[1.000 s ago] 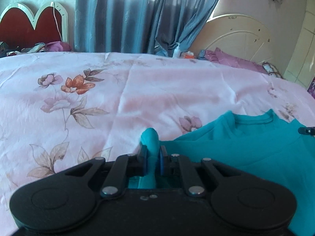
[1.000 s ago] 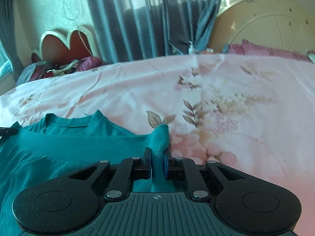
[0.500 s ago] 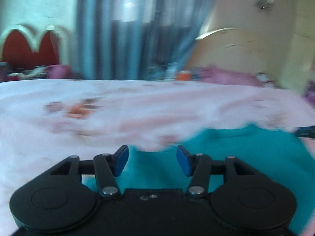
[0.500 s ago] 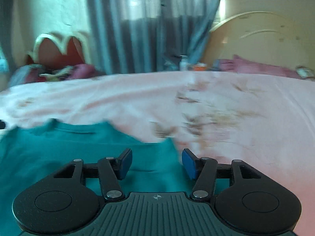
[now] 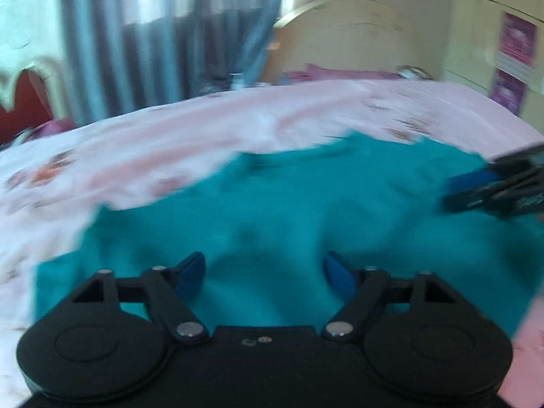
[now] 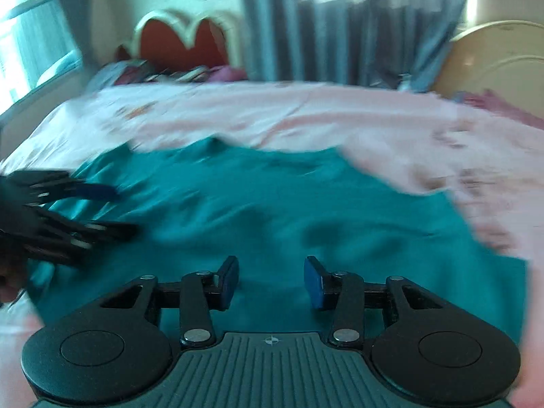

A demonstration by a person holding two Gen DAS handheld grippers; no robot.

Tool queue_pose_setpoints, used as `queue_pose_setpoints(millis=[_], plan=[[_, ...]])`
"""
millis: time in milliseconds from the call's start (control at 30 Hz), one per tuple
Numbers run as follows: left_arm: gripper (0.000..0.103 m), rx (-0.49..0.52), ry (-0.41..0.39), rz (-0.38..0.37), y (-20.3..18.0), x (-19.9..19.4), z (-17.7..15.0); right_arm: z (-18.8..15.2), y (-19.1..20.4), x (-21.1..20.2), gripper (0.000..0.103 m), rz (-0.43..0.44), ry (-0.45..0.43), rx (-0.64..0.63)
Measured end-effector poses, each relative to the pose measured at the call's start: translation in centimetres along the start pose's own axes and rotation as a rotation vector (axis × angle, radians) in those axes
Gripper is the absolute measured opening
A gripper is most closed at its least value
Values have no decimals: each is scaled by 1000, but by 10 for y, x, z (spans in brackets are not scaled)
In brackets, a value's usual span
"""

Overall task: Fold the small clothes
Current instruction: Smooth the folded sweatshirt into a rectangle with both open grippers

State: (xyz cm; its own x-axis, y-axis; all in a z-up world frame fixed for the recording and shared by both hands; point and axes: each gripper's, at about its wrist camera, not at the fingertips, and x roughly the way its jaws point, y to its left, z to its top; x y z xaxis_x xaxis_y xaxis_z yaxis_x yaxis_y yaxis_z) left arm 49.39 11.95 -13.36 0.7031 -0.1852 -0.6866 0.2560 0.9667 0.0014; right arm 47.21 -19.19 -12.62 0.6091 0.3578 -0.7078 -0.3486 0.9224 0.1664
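Spread over the pink flowered bedsheet (image 5: 170, 156), the teal cotton shirt (image 5: 289, 210) lies flat directly under both my grippers, my left gripper (image 5: 264, 272) just opened wide and my right gripper (image 6: 270, 280) half-closing, each empty, equally near.

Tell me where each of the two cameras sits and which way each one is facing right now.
Left wrist: on the left gripper, looking down over the teal shirt toward the curtains; its open jaws show, the right gripper at right.
Right wrist: on the right gripper, same direction; open jaws show, left gripper at left.
Shared: shirt, pink floral bedsheet, curtains, each other's gripper.
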Motion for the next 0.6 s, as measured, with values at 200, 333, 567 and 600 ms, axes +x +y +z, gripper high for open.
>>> queue_pose_setpoints(millis=[200, 333, 567, 600], plan=[[72, -24, 61, 68, 67, 6, 3, 10, -79, 12, 42, -195, 58, 158], [70, -51, 24, 76, 53, -13, 9, 20, -43, -5, 43, -147, 13, 118], [79, 53, -30, -48, -71, -32, -12, -15, 70, -17, 43, -21, -2, -67], [79, 78, -12, -46, -82, -26, -17, -23, 77, -8, 43, -54, 32, -101]])
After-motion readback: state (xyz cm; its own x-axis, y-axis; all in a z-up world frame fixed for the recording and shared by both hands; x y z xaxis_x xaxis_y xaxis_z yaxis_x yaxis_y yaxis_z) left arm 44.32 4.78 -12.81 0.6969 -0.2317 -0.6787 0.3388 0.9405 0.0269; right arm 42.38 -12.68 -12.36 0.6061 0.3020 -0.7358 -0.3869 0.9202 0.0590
